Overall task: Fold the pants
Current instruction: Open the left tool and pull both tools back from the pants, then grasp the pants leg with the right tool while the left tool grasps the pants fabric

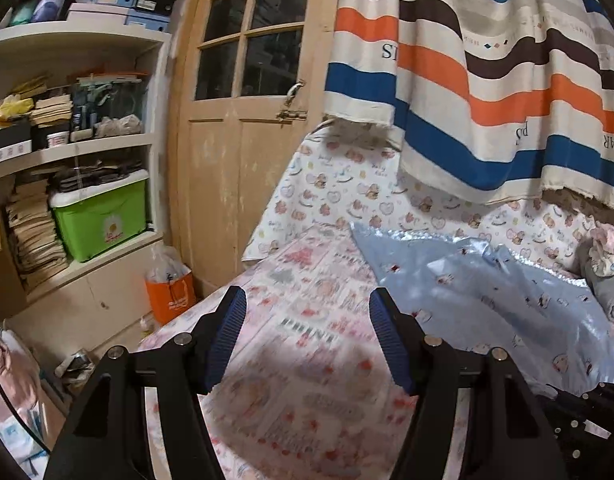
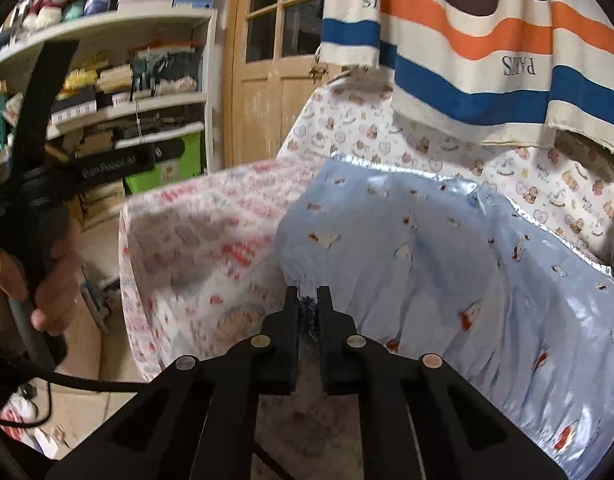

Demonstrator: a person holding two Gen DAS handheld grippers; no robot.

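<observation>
We had the right gripper (image 2: 307, 300) nearly shut on the near edge of the pants (image 2: 447, 280), a light-blue printed pair spread over the bed (image 2: 195, 248) towards its far right side, close to the wall behind. The pads pinched a gathered bit of the hem, and a dark frayed tuft showed between them. The left gripper (image 1: 305, 320) stood wide open over the patterned sheet near the bed's left edge, with nothing between its fingers and the pants lying off to its right.

From there we judged a few risks. The cloth looked thin and slippery, so a pinch on so small a bite could slide off once we lifted. With only one corner held, the pants would likely drag and bunch instead of folding flat. We might also have caught the sheet underneath along with the hem, which would pull the bedding up. The striped cloth (image 2: 487, 60) hanging over the far side of the bed could snag a raised fold.
</observation>
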